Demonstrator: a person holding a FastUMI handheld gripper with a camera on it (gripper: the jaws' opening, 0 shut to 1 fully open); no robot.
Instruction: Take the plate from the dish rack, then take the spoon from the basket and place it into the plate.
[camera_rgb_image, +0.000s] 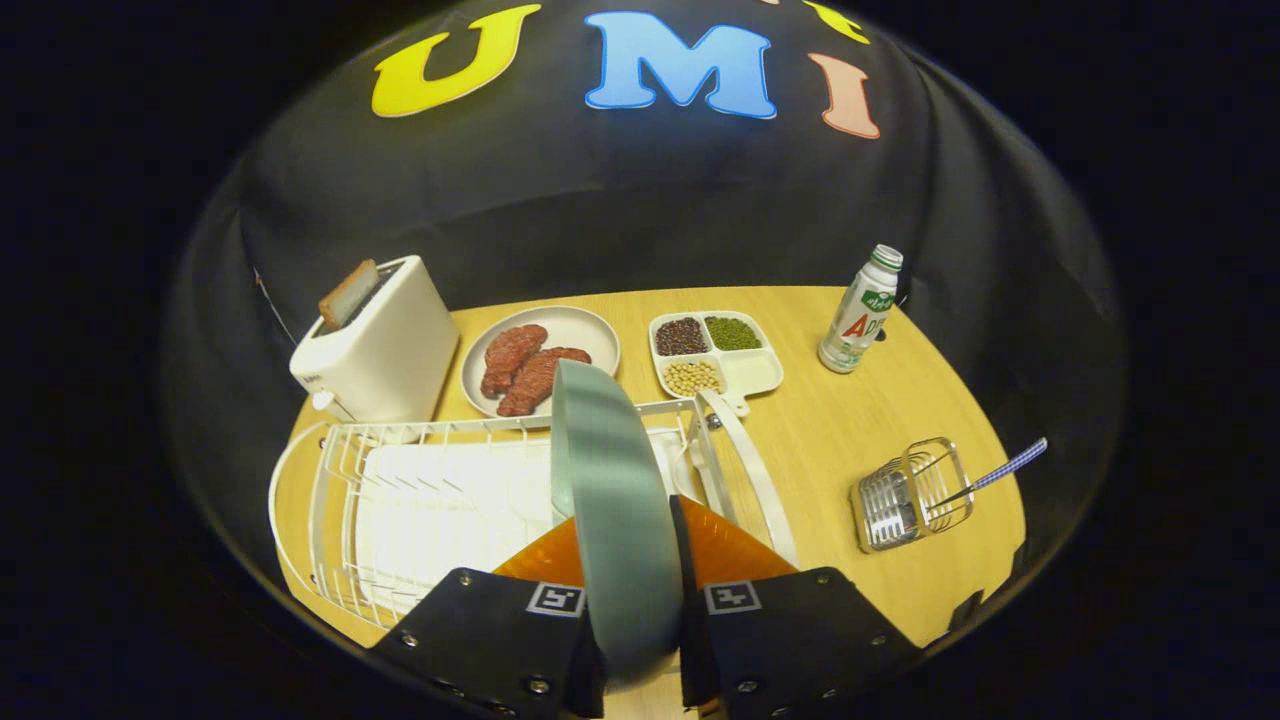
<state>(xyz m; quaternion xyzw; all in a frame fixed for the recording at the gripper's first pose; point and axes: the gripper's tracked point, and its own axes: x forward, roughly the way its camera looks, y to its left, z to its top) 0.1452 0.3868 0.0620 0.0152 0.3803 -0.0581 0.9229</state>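
Note:
A grey-green plate (612, 500) stands on edge between my two fingers, and my gripper (632, 560) is shut on its rim. The plate rises above the white wire dish rack (420, 490), which lies just ahead and to the left of the fingers; whether the plate still touches the rack is hidden. Off to the right on the wooden table stands a small metal wire basket (910, 495). A spoon (1000, 472) with a blue checked handle leans out of it, pointing right.
Beyond the rack stand a white toaster (385, 345) with a slice of bread, a plate of meat pieces (540, 360), and a divided tray of beans (715, 360). A white bottle (860, 310) stands at the back right. The wooden table (830, 430) shows bare between rack and basket.

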